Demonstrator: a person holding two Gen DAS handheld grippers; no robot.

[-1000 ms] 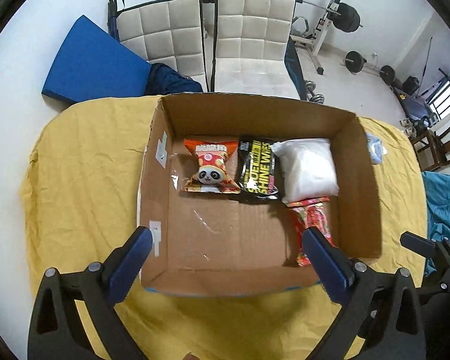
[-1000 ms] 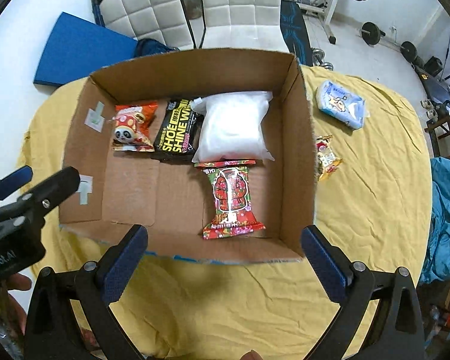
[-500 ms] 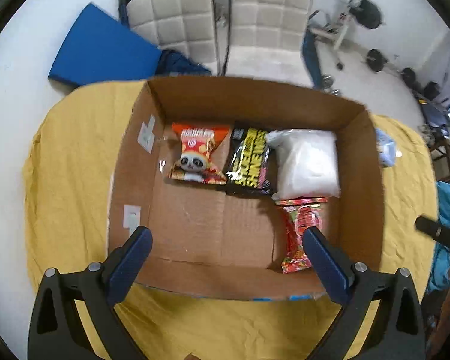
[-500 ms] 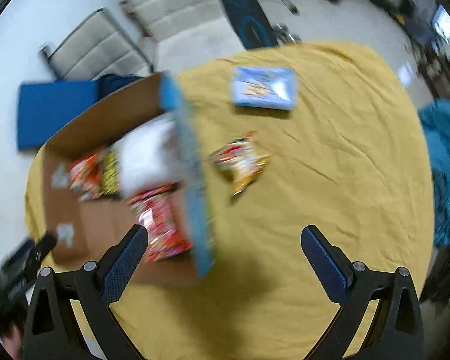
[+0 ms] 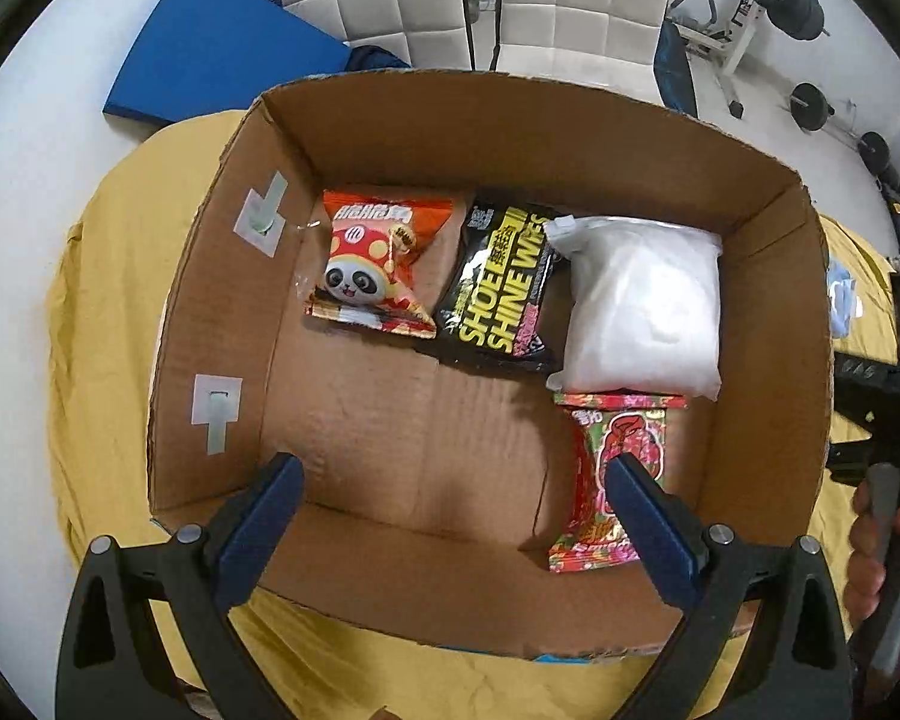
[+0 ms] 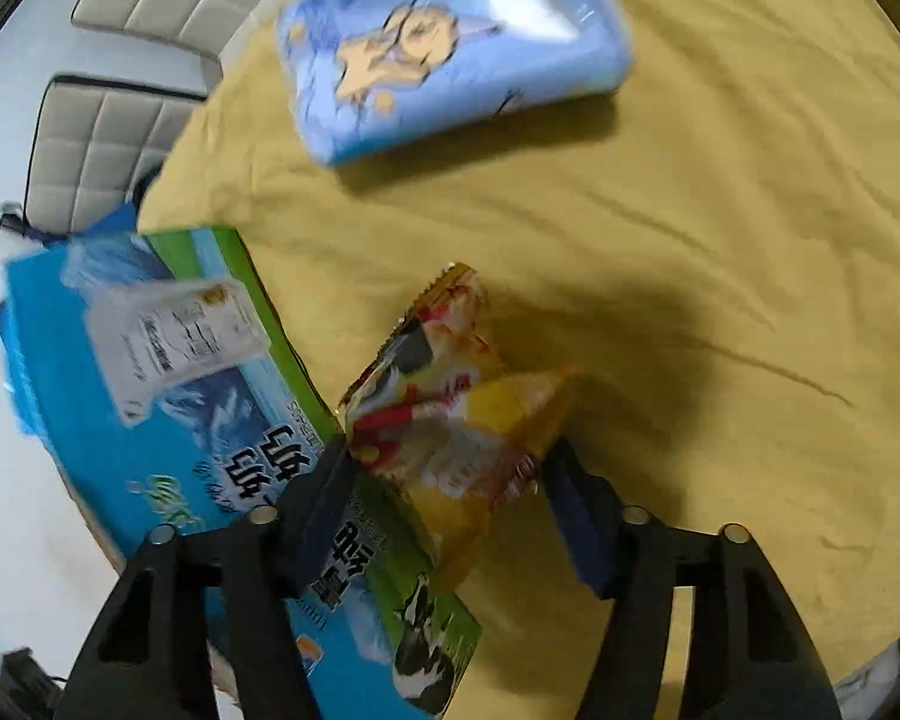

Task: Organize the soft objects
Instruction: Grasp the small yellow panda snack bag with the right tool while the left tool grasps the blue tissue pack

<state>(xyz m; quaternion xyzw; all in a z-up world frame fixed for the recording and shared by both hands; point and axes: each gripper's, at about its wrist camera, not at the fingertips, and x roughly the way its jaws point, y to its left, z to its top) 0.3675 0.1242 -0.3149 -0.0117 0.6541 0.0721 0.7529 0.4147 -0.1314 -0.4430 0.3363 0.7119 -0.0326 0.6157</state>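
Beside the cardboard box's [image 6: 168, 396] printed outer wall on the yellow-clothed table [image 6: 720, 276], the right gripper [image 6: 444, 468] has just been closing around the yellow snack packet [image 6: 450, 414], seemingly gripping it; next comes lifting it into the box, over which the left gripper [image 5: 450, 504] hangs spread and empty.

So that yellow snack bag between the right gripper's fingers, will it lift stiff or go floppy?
Probably floppy: the snack bag already looks crumpled and puffy. It likely weighs little, being mostly air. The right gripper has just been closing around it, and the glossy wrapper might slip or buckle.
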